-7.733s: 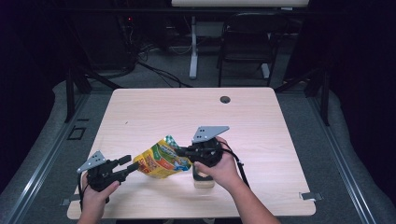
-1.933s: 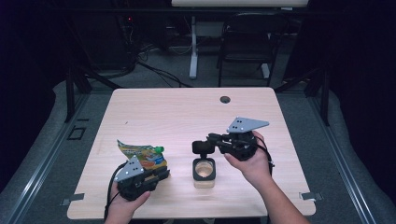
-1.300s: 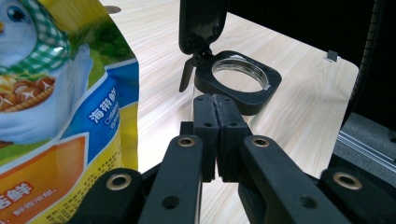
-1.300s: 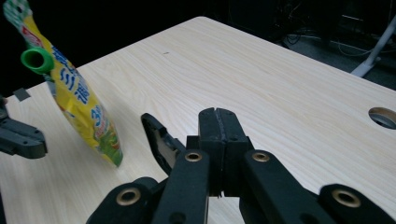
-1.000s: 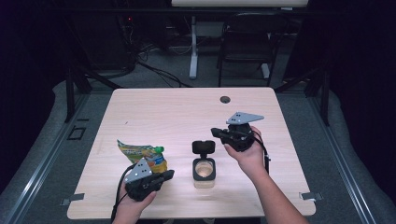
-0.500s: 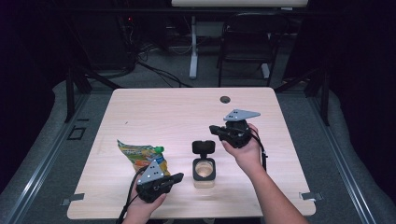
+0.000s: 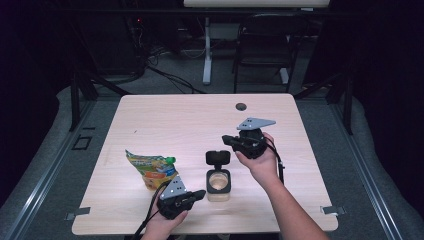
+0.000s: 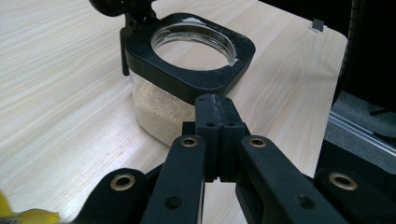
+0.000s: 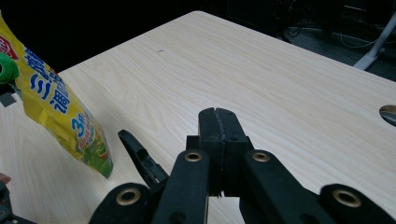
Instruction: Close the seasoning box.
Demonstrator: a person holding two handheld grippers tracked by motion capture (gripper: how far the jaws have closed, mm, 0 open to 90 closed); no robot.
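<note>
High view: the jar (image 7: pixel 219 183), lid (image 7: pixel 218 157) flipped up at its far side, stands just beyond the tip of the left gripper (image 7: pixel 198 194), which points at it from the near table (image 7: pixel 150 120) edge. Left gripper view has the jar (image 8: pixel 184 70) right ahead of the pressed-together jaws, pale powder inside, mouth open. The right gripper (image 7: pixel 228 139), jaws also together and empty, hangs above and right of the jar. A yellow pouch (image 7: pixel 151 170) stands just left of the left gripper.
</note>
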